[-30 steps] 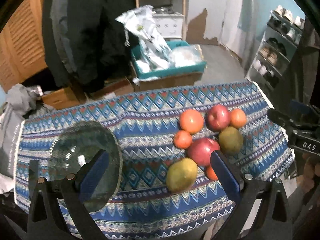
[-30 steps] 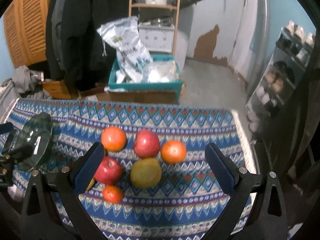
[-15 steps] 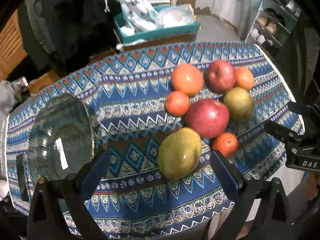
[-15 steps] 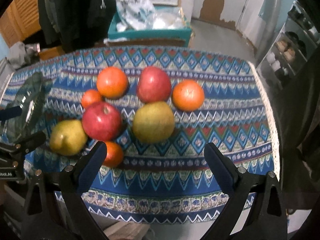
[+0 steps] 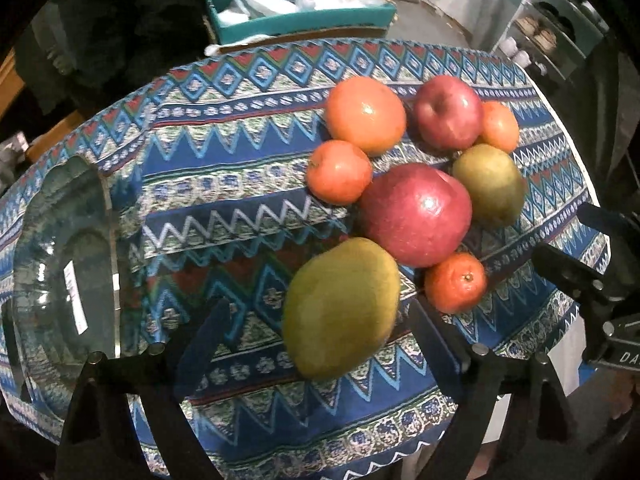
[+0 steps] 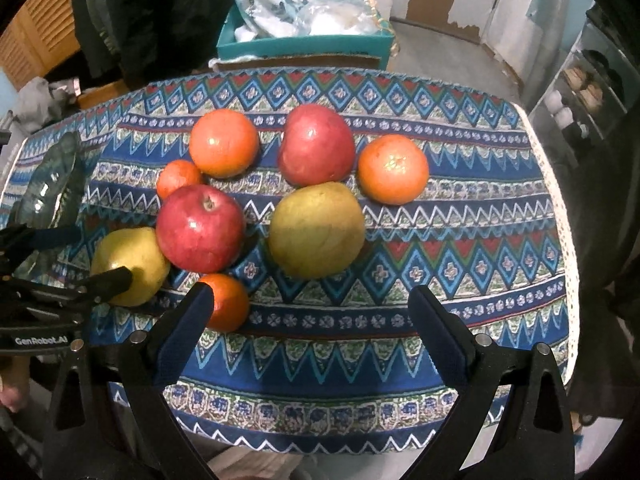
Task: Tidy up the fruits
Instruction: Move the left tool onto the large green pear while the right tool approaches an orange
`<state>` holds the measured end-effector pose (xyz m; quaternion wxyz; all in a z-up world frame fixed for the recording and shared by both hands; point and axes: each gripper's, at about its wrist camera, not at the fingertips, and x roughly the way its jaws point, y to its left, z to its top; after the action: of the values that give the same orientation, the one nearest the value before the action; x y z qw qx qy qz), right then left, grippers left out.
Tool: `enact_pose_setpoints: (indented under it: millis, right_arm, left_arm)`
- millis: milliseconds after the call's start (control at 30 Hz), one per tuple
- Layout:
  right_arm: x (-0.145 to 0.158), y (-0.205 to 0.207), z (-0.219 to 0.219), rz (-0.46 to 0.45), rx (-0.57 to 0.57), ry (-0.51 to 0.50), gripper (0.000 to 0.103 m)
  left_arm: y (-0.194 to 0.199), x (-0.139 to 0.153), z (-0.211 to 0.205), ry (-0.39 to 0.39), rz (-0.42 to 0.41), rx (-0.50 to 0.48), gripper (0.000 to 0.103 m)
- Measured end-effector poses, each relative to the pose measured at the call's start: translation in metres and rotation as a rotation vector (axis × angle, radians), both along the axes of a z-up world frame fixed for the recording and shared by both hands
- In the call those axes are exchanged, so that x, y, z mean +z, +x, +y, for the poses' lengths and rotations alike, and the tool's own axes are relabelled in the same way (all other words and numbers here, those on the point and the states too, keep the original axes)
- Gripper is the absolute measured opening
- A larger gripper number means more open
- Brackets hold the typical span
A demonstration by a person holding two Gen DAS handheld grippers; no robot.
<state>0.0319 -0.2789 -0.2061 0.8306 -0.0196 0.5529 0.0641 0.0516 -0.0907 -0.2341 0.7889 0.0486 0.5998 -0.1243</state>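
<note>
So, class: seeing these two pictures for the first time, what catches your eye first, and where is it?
A tight cluster of fruit on the patterned tablecloth: a red apple mid-cluster and a yellow-green pear at the near edge. The left gripper, jaws closing, straddles that pear. A clear glass bowl sits at the table's left end.

I see a table cloth (image 6: 460, 216) banded in blue, white, red and green zigzags and diamonds. On it lie two deep red apples (image 6: 200, 228), two yellow-green pears (image 6: 316, 230), and orange citrus fruits (image 6: 393, 169). At far left sits a clear glass bowl (image 5: 60, 264).
</note>
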Motion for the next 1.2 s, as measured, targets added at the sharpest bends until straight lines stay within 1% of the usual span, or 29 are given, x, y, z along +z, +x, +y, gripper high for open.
enact_pose_setpoints:
  millis: [167, 300, 367, 433, 467, 500, 533, 700, 767, 867, 1067, 1200]
  right_arm:
    - [-0.007, 0.000, 0.000, 0.019, 0.011, 0.007, 0.098]
    - [-0.010, 0.000, -0.001, 0.029, 0.016, 0.018, 0.098]
    - [-0.012, 0.000, 0.000, 0.032, 0.019, 0.021, 0.098]
    - [-0.013, 0.001, 0.000, 0.038, 0.025, 0.027, 0.098]
    - [-0.014, 0.001, 0.000, 0.042, 0.029, 0.032, 0.098]
    - [-0.014, 0.001, 0.001, 0.045, 0.031, 0.034, 0.098]
    - [-0.015, 0.001, 0.002, 0.048, 0.036, 0.036, 0.098]
    - [-0.019, 0.001, 0.011, 0.066, 0.071, 0.045, 0.098]
    - [-0.023, 0.001, 0.016, 0.080, 0.086, 0.052, 0.097]
    - [-0.033, 0.003, 0.025, 0.110, 0.113, 0.057, 0.089]
    - [-0.048, 0.012, 0.042, 0.145, 0.140, 0.068, 0.088]
    - [-0.062, 0.020, 0.057, 0.177, 0.157, 0.068, 0.080]
  left_arm:
    - [0.003, -0.013, -0.013, 0.025, 0.018, -0.027, 0.090]
    - [0.006, -0.024, -0.015, 0.006, 0.056, -0.020, 0.086]
    - [0.008, -0.031, -0.014, 0.005, 0.069, -0.014, 0.081]
    - [0.011, -0.037, -0.013, -0.016, 0.090, -0.008, 0.075]
    - [0.010, -0.038, -0.012, -0.024, 0.085, -0.006, 0.075]
    - [0.010, -0.039, -0.013, -0.034, 0.077, -0.011, 0.070]
    - [0.009, -0.039, -0.014, -0.045, 0.079, -0.017, 0.068]
    - [0.006, -0.043, -0.013, -0.054, 0.078, -0.011, 0.068]
    - [0.002, -0.043, -0.009, -0.045, 0.079, -0.008, 0.068]
    - [-0.006, -0.037, 0.002, -0.032, 0.073, 0.003, 0.068]
    - [-0.017, -0.030, 0.031, -0.018, 0.070, 0.025, 0.068]
    - [-0.024, -0.025, 0.050, -0.031, 0.069, 0.040, 0.068]
